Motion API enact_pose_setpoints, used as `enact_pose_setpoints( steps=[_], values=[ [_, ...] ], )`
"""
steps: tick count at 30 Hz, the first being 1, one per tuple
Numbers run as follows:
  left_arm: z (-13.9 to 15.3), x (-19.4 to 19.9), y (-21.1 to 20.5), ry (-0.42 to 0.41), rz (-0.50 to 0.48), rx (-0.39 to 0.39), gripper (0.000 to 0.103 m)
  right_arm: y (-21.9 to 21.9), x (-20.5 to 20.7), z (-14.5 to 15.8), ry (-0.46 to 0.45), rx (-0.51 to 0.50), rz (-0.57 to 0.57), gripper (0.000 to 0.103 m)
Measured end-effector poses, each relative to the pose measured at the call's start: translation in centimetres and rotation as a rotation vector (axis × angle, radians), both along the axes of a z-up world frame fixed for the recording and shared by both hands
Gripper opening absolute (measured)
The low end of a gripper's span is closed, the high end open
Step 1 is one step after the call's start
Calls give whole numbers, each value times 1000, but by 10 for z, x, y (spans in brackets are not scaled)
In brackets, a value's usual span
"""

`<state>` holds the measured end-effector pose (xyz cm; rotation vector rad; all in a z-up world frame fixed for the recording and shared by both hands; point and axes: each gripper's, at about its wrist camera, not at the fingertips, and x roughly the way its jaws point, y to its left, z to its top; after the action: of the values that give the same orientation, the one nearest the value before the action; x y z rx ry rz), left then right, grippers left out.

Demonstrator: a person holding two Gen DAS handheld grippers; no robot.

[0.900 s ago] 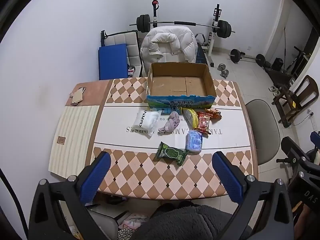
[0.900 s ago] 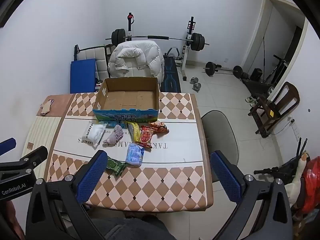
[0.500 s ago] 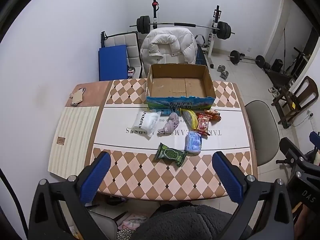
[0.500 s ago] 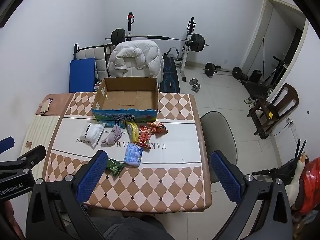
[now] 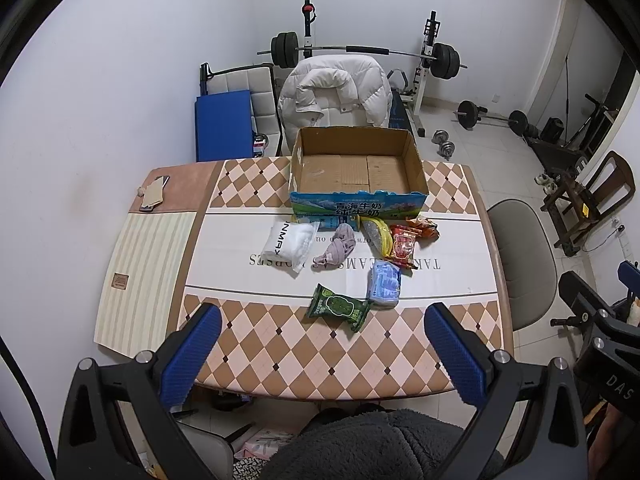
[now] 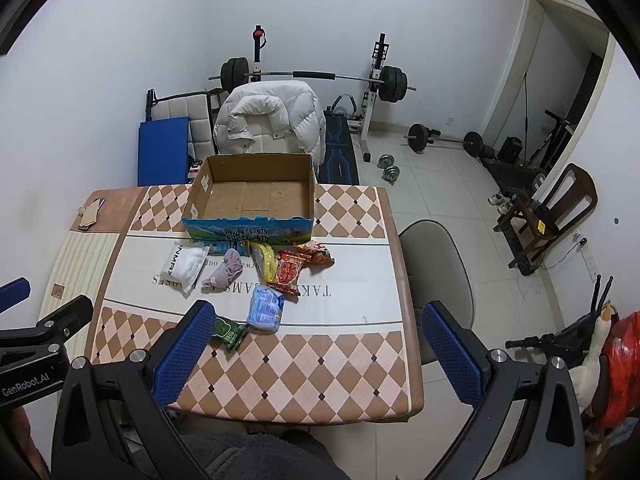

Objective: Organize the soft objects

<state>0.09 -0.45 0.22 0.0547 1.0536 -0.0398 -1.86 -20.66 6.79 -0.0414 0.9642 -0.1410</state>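
Both the left gripper (image 5: pixel 322 322) and right gripper (image 6: pixel 316 320) hang spread and empty near the cardboard box (image 5: pixel 356 170); soft packets, including a green packet (image 5: pixel 338 308), lie before it.

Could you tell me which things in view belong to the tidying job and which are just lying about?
Part of the job:
cardboard box, nothing in it
white pack
knotted cloth
yellow bag
red packet
orange packet
blue pack
green pack

Just lying about:
white jacket
barbell
dumbbells
wooden chair
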Motion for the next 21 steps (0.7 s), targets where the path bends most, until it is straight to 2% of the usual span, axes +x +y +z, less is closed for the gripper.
enact_pose_setpoints(
  steps=[21],
  values=[
    [7, -7, 3, -33, 12, -21, 103, 3, -7, 6, -2, 5, 1, 103]
  ],
)
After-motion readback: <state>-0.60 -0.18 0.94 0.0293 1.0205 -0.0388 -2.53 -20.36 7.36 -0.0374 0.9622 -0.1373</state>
